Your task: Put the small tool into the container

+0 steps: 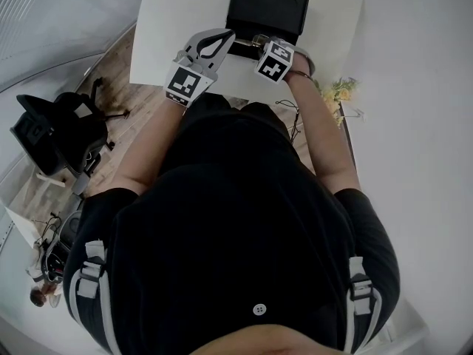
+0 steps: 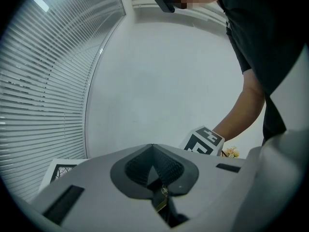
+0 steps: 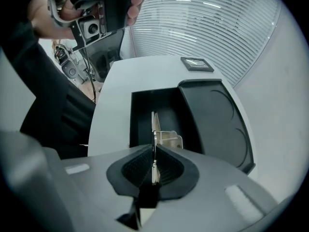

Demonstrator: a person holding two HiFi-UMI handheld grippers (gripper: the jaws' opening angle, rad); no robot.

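Observation:
The black container (image 1: 266, 9) stands open on the white table (image 1: 166, 28). In the right gripper view its deep compartment (image 3: 141, 111) lies straight ahead, with the lid (image 3: 217, 115) folded out to the right. My right gripper (image 3: 153, 150) is shut on the small tool (image 3: 154, 127), a thin metal piece held edge-on that juts out over the compartment. From the head view the right gripper (image 1: 256, 43) hovers at the container's near edge. My left gripper (image 1: 226, 37) is beside it, jaws shut, tilted up toward the wall (image 2: 159, 91). A small brass-coloured bit shows low between its jaws; I cannot tell what it is.
A small framed picture (image 3: 197, 64) lies at the table's far end, beyond the container. A black office chair (image 1: 59, 132) stands on the wooden floor to the left. Yellow flowers (image 1: 340, 91) sit off the table's right side. Window blinds (image 2: 43, 81) run along the left.

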